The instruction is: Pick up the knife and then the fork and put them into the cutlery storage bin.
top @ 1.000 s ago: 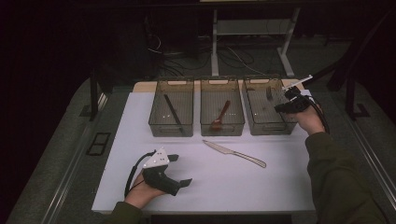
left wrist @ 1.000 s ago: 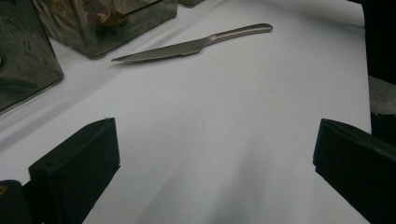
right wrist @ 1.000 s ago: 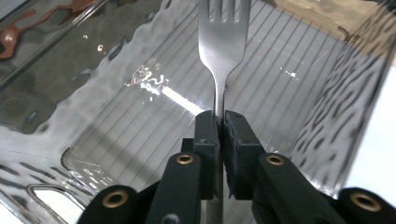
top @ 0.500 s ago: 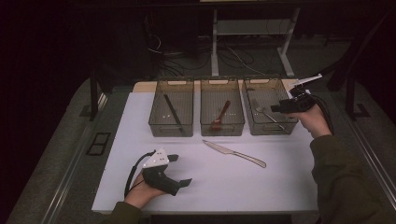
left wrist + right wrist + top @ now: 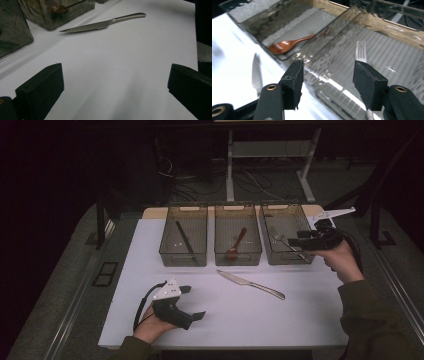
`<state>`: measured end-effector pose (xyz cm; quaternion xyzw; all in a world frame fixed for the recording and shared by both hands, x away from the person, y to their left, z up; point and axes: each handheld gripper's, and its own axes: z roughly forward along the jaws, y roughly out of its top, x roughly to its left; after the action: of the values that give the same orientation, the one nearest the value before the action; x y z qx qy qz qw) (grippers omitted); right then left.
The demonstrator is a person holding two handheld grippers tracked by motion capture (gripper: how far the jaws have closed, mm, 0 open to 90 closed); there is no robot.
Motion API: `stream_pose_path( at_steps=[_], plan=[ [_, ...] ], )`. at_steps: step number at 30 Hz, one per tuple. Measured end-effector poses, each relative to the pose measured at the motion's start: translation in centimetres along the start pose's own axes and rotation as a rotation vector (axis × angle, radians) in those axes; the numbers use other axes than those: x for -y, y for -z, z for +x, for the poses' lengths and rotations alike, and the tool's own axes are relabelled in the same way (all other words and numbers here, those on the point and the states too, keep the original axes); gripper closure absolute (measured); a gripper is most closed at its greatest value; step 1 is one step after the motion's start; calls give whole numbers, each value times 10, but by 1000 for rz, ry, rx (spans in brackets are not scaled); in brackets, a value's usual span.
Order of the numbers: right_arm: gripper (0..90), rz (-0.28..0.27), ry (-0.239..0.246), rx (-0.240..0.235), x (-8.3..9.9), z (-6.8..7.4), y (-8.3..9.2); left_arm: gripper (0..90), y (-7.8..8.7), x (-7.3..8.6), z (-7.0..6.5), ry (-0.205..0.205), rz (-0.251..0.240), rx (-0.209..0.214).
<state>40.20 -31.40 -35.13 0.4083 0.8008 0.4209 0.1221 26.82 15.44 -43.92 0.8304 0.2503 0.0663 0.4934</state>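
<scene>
1. The right gripper [image 5: 295, 241] is held above the near right corner of the right bin [image 5: 286, 208]. Its jaws have just been opening and now stand apart with nothing between them.
2. In the right gripper view, the fork [image 5: 361, 52] lies on the floor of that bin, tines pointing away from the camera, below the parted right gripper [image 5: 327, 85] — no pad touches it.
3. The left gripper [image 5: 196, 303] rests low over the white table [image 5: 250, 320] near its front edge, held in the person's left hand [image 5: 150, 325]. Its jaws are spread wide and empty, as the left gripper view confirms [image 5: 115, 92].
4. A steel table knife [image 5: 250, 284] lies flat on the table between the two grippers, just in front of the middle bin [image 5: 237, 208], blade toward the left.
5. The middle bin holds a wooden spoon [image 5: 235, 246].
6. The left bin [image 5: 183, 210] holds a dark slender utensil [image 5: 185, 240] — its type cannot be determined.
7. The three bins stand side by side along the far part of the table.
</scene>
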Motion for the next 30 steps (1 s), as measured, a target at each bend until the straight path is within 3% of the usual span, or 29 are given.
stream_pose_path(
  at_steps=[6,14,21,30],
  plan=[
    [405,-28,22,-54,12,18,2,0,0,0,0,4,-1,-2],
    [406,-3,42,-108,26,39,-3,0,0,0,0,1,-2,-3],
    [439,57,82,-134,26,55,-11,0,1,0,1,1,-2,-9],
    [526,202,154,-159,26,77,-32,0,1,-1,0,10,-8,-13]
  ],
)
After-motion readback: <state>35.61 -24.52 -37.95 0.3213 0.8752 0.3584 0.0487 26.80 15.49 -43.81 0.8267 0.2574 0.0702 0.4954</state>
